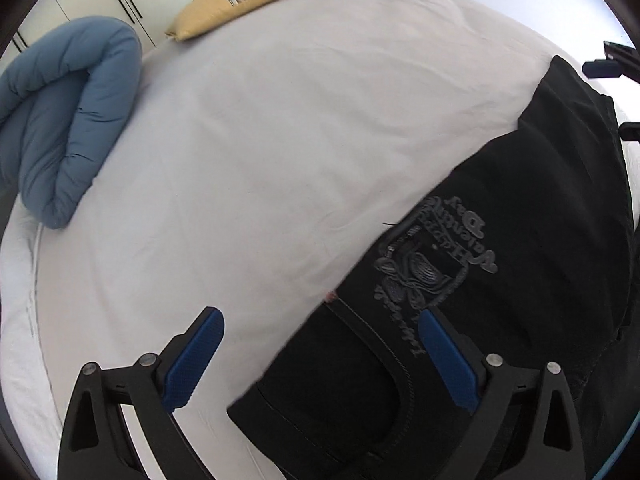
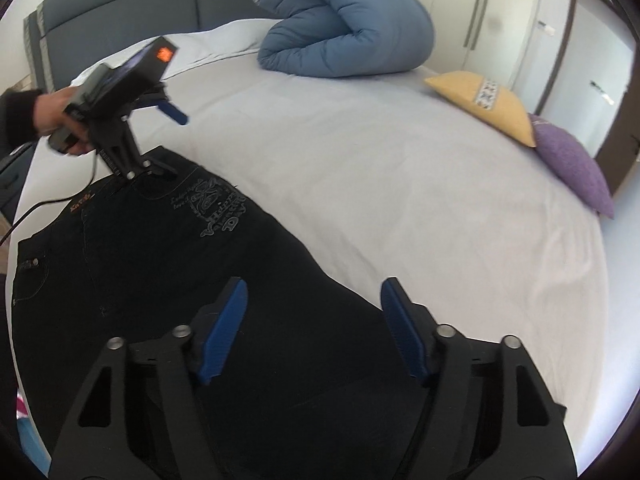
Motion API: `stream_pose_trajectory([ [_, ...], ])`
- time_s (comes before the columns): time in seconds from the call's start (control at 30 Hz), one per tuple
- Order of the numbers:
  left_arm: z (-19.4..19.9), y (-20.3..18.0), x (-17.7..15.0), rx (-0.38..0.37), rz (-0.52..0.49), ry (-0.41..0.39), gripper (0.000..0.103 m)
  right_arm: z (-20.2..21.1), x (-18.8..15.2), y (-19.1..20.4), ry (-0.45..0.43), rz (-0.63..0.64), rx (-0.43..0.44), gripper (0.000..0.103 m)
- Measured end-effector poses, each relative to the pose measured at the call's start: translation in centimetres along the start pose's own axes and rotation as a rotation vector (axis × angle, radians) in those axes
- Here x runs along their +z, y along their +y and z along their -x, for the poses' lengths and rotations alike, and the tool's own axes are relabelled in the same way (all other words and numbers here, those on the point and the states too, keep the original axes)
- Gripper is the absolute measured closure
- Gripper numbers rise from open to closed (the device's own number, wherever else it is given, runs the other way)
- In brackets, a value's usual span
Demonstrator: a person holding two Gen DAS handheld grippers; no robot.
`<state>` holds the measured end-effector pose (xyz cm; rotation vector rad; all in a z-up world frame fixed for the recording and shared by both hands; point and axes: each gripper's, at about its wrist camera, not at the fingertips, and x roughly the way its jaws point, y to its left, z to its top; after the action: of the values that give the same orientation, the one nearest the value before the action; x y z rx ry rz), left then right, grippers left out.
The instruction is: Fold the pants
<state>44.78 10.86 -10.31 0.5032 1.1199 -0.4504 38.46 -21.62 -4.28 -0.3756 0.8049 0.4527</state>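
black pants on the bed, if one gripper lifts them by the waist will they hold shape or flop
The black pants would probably flop: they lie flat and follow the white sheet with soft wrinkles. The fabric looks thick like denim, so likely heavy for a single pinch, and the legs would probably drag. Both the left gripper and right gripper are open, holding nothing.

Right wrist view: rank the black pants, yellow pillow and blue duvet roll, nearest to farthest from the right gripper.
From the right gripper:
1. Black pants, directly beneath, extending left.
2. Yellow pillow, far right edge of the bed.
3. Blue duvet roll, top centre, by the headboard.
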Motion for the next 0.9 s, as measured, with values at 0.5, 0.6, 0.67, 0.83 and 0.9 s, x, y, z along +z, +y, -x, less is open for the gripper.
stream_pose_trajectory([
  [0.5, -6.2, 4.3, -1.2, -0.177, 0.052, 0.174, 0.026, -5.7, 2.2, -0.8, 0.033, 0.048, 0.168, 0.059],
  [0.6, -5.4, 4.2, -1.3, -0.235, 0.056, 0.171, 0.069, -6.7, 3.0, -0.2, 0.062, 0.082, 0.193, 0.068],
  [0.67, -4.6, 3.2, -1.8, -0.226, 0.022, 0.168, 0.085, -7.7, 4.0, 0.2, 0.081, 0.095, 0.198, 0.068],
  [0.83, -1.7, 3.1, -2.7, -0.148, -0.021, 0.103, 0.089, -9.1, 5.5, 1.0, 0.098, 0.12, 0.216, 0.068],
  [0.9, 0.1, 2.3, -3.5, -0.107, -0.05, 0.051, 0.089, -9.8, 5.8, 1.2, 0.107, 0.13, 0.225, 0.069],
])
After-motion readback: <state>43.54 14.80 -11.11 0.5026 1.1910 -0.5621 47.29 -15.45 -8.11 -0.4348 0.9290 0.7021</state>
